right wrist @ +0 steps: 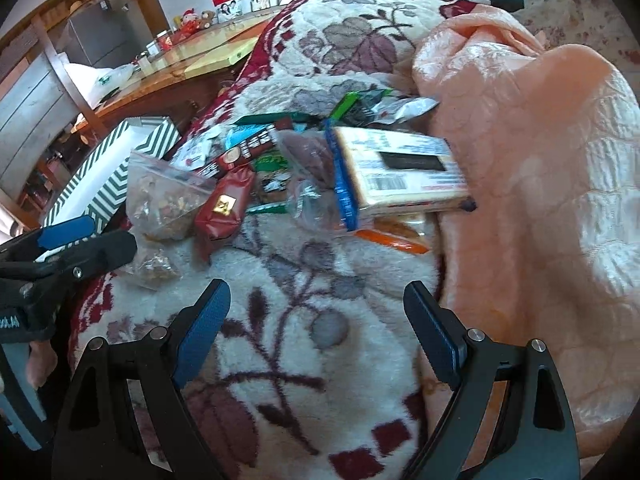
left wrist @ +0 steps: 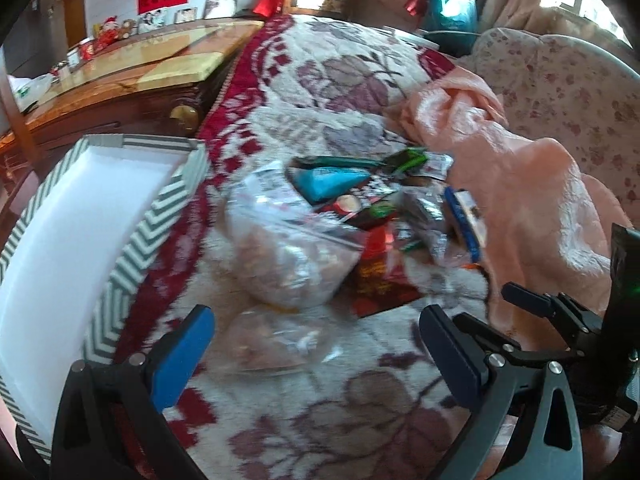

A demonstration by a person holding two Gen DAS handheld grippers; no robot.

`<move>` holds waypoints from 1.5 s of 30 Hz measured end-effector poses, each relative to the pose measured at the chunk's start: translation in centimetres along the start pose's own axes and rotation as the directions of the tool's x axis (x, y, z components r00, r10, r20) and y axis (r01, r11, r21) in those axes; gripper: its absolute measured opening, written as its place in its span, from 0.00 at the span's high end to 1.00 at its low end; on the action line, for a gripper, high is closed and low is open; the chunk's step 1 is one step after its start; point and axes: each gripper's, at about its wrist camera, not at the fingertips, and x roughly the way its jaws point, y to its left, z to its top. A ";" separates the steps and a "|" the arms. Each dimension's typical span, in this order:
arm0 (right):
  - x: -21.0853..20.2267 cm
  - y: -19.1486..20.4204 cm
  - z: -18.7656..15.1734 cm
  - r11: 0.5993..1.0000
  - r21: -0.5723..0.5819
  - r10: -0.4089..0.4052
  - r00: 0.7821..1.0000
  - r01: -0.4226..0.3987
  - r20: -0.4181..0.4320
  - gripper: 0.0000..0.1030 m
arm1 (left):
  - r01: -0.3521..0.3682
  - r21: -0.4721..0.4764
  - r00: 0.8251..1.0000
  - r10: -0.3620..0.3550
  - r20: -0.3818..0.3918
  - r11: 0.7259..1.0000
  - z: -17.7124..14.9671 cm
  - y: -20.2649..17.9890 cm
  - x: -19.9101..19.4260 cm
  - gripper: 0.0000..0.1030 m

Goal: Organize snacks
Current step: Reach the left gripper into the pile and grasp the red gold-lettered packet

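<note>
The snacks lay heaped on the floral blanket [right wrist: 304, 344] spread over the bed, bunched toward its far middle, with a pink quilt [right wrist: 532, 168] rumpled along the right-hand edge. A chevron-striped box [left wrist: 80, 248], open and white inside, sat at the blanket's left edge and looked empty so far.

Both tongs were released and carried nothing. The left gripper [left wrist: 316, 344] hovered low, jaws spread wide, and directly ahead of it, nearest of all, sat a clear zip bag of nuts [left wrist: 292, 248], with a smaller clear bag [left wrist: 276, 344] almost between the fingers. The box stood just beside that gripper on its left, so a short swing would probably have served for the drop.

The right gripper [right wrist: 316, 324], just as wide, hung over bare blanket, well short of the pile. Ahead of it and slightly right lay a flat carton with a blue edge [right wrist: 400, 168], its long axis running across the gripper's line. A dark red packet [right wrist: 224, 212] lay ahead-left.

The left hand seemed better placed for the first pick.
</note>
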 end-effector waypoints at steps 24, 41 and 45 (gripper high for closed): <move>0.0 -3.3 -0.1 0.995 0.101 -0.010 1.000 0.013 -0.022 0.14 | 0.058 -0.164 0.995 -0.070 -0.069 0.985 0.0 2.5 3.4 0.00; 0.5 -3.7 -0.4 0.993 0.116 0.000 0.999 0.004 -0.038 0.14 | 0.010 -0.072 0.989 -0.020 -0.145 0.997 2.3 -2.3 6.1 0.15; 0.7 -3.8 -0.4 0.993 0.115 0.006 0.999 -0.001 -0.043 0.14 | 0.011 -0.064 0.985 -0.022 -0.172 0.998 2.1 -2.8 7.2 0.29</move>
